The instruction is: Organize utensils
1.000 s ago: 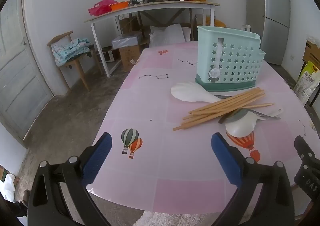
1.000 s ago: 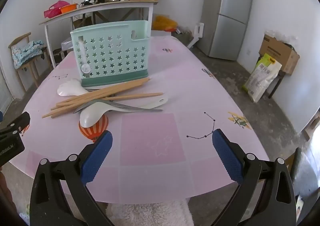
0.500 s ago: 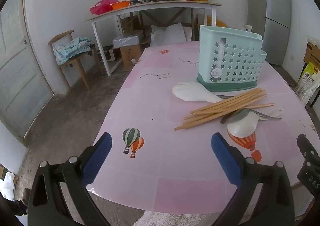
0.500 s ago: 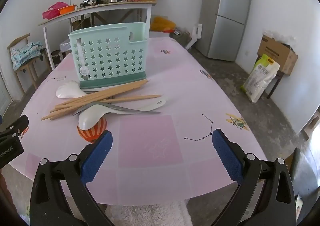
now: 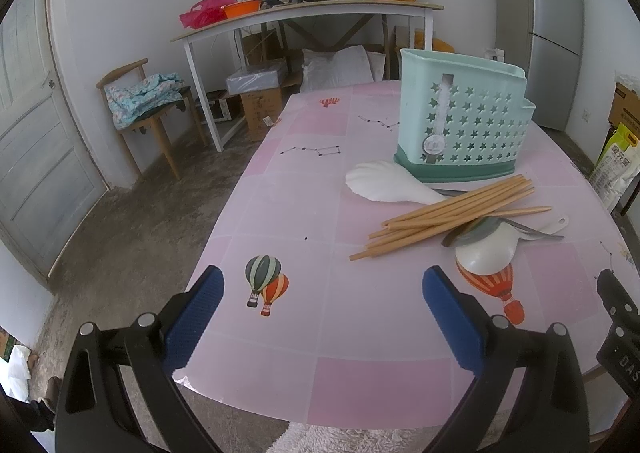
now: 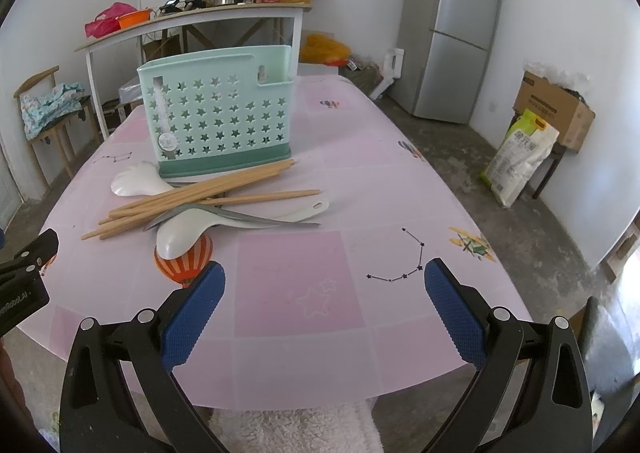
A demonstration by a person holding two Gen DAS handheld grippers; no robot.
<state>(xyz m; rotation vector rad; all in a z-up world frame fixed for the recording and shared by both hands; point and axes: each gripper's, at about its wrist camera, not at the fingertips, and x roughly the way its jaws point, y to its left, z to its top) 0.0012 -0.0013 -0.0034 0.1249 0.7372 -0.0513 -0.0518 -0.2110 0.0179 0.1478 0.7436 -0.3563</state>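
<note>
A mint-green utensil holder [image 5: 460,121] with star holes stands upright on the pink table; it also shows in the right wrist view [image 6: 218,117]. In front of it lie several wooden chopsticks [image 5: 448,215] [image 6: 192,199], a white rice paddle [image 5: 386,187] [image 6: 136,183], a white ladle [image 5: 488,253] [image 6: 180,237] and a grey metal spoon [image 6: 240,215]. My left gripper [image 5: 322,317] is open and empty above the near table edge. My right gripper [image 6: 324,313] is open and empty, also near the front edge, right of the pile.
The pink tablecloth [image 6: 360,173] has balloon and constellation prints. A side table [image 5: 304,13] with a kettle and bowls stands at the back, a chair [image 5: 140,101] at left, a fridge [image 6: 452,29] and a sack [image 6: 520,157] at right.
Both grippers have shifted slightly, so the holder and utensils sit a little differently in view. Jaws stay open; nothing on the table has moved.
</note>
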